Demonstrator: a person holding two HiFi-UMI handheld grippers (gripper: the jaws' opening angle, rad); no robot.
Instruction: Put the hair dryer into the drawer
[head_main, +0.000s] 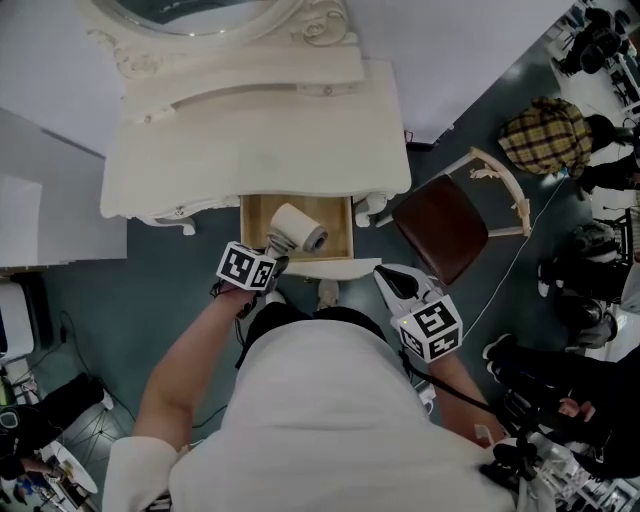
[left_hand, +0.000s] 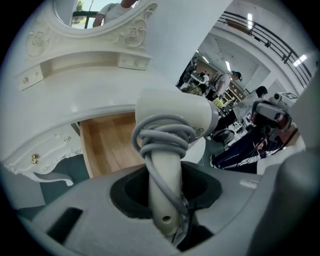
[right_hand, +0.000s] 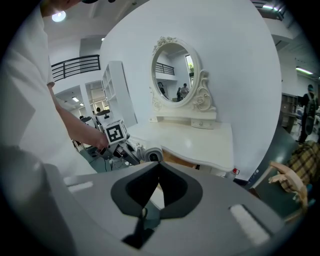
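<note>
As left tongs (left_hand: 165, 195) grip hairdryer (left_hand: 172, 115), drawer (left_hand: 107, 147) open

One hair dryer (head_main: 300, 230), one drawer (head_main: 256, 228), one dressing table (head_main: 260, 160), one chair (head_main: 440, 225), two grippers (head_main: 277, 258) (head_main: 383, 272).

I log one white dressing table (head_main: 250, 150), upper centre of frame, oval mirror (head_main: 200, 15) standing on its top; its wooden drawer (head_main: 258, 228) pulled open beneath. Grey-blue floor (head_main: 130, 300) around it; brown-seated chair (head_main: 445, 225) at right.
</note>
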